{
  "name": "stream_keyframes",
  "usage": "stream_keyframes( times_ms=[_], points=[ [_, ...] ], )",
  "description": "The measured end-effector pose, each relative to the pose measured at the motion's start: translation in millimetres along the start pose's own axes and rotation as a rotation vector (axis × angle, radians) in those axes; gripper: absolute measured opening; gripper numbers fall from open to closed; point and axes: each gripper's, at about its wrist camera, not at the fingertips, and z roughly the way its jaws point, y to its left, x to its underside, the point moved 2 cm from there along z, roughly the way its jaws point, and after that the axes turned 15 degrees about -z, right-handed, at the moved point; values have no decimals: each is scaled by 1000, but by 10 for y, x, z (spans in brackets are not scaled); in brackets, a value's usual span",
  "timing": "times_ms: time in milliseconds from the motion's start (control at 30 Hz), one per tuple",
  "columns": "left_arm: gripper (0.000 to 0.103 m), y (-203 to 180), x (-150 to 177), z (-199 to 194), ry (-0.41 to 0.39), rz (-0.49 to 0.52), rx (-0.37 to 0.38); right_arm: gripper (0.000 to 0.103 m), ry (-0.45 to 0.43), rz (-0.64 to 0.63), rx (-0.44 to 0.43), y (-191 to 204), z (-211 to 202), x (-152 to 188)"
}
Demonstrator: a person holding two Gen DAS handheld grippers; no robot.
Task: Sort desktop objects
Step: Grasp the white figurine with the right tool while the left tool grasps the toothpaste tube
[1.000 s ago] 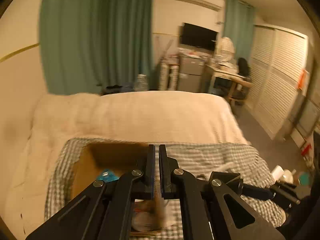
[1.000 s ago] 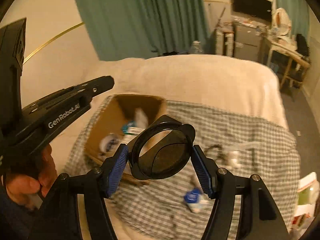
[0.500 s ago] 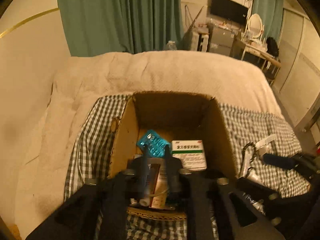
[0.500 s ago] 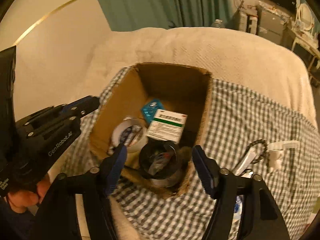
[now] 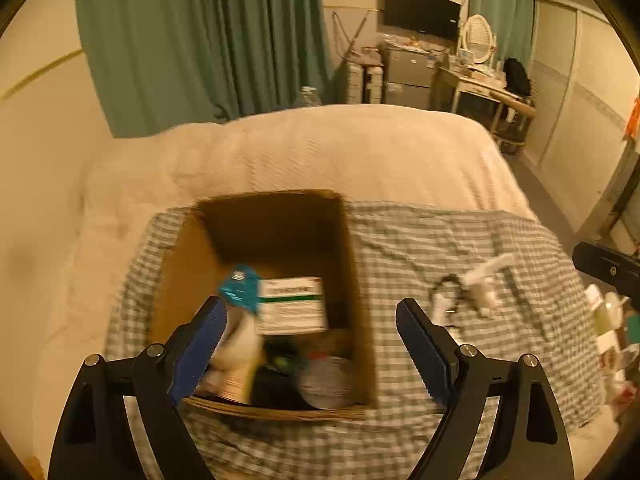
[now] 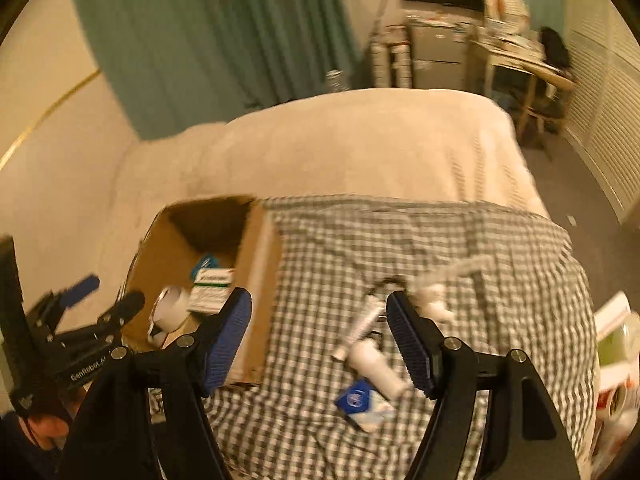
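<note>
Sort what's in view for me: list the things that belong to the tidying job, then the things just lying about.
Part of the job:
cardboard box
medicine box in it
tape roll in it
white tube on the checked cloth
blue-and-white packet on the cloth
left gripper, open
right gripper, open

Just lying about:
green curtain
television
desk

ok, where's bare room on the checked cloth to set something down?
Free: the checked cloth between the cardboard box and the small-item cluster, plus its far strip by the cream blanket. Crowded: the tube, white bottle and blue packet near the right gripper; the box's near half.
</note>
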Motion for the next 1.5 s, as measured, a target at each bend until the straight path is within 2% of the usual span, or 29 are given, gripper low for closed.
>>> stream_keyframes(
  times_ms=[167,333,433,567,600,667,767,933,1100,1133,1200,1233,1267,1333,1400,1500],
  points=[
    [89,-507,76,127,7,38,-6,70,13,21,84,-494,-208,210],
    [89,-869,229,541,66,54,11,70,62,46,123,-947,-125,452],
    [89,-1009,443,922,106,102,-1,70,112,72,123,-1212,94,607],
    [89,-1061,722,1541,165,167,-58,70,187,100,66,-1415,587,779],
    [89,-1072,768,1641,149,180,-94,70,207,95,50,-1435,739,810],
    [90,-1172,870,1721,62,264,-152,70,241,62,20,-1421,1043,856],
    [90,-1433,998,1843,112,372,-18,69,261,-15,5,-1356,1437,917],
    [90,-1679,1106,2117,148,425,-14,66,279,-61,-38,-1333,1932,930],
    [90,-1615,1090,2397,212,354,7,63,280,-36,-62,-1414,2195,942],
    [87,-1592,1092,2441,227,340,8,61,282,-28,-68,-1437,2247,954],
    [64,-1572,1108,2523,260,319,23,57,292,-13,-84,-1477,2342,962],
    [44,-1563,1119,2568,284,315,28,54,301,-9,-87,-1491,2387,969],
    [36,-1550,1129,2610,309,311,30,53,307,-8,-88,-1501,2426,970],
    [28,-1521,1120,2631,317,300,38,52,316,-8,-91,-1509,2481,981],
    [28,-1503,1099,2620,328,289,54,52,329,-7,-100,-1508,2545,986],
    [28,-1460,1047,2566,339,247,72,46,360,-12,-105,-1492,2633,1023]
  ],
)
